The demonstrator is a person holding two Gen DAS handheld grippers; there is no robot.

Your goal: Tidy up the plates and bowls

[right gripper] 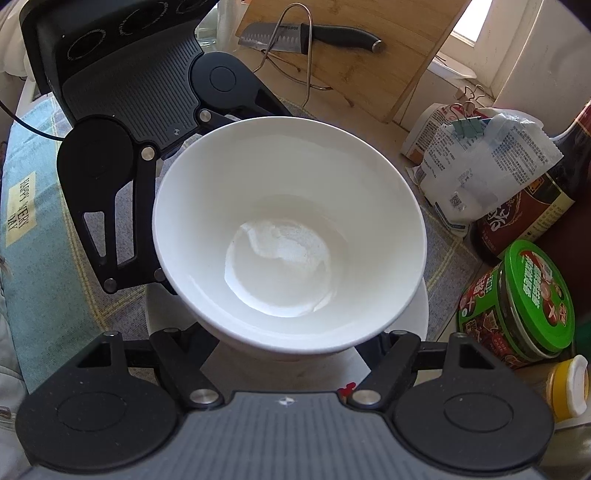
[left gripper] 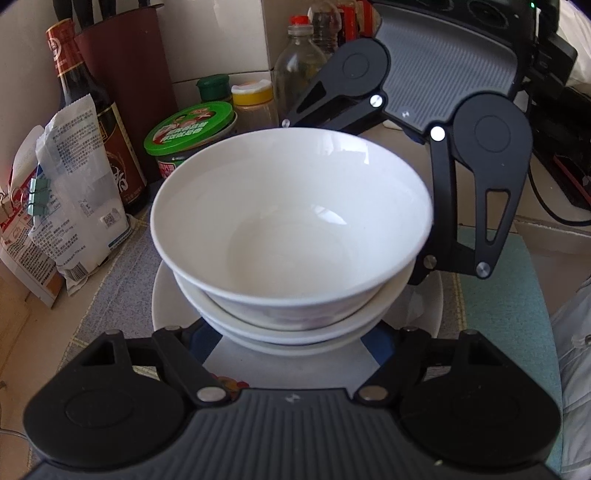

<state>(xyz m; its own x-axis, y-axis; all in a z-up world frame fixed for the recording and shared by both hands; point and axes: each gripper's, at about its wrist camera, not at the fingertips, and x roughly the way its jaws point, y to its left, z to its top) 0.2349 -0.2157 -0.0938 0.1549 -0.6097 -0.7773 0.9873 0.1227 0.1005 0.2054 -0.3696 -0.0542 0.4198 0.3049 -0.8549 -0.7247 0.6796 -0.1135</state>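
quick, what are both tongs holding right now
left tongs: look closed on the white bowl, tips hidden under its rim
right tongs: look closed on the same bowl from the opposite side, tips hidden too

Daylight, bright and even. Window [right gripper: 466,27] beyond the cutting board [right gripper: 369,55] is overexposed. Glare patches inside the white bowl [left gripper: 291,218]. Soft shadows around it. Strong fisheye bending and dark corners; bowl rim slightly blurred in the left wrist view.
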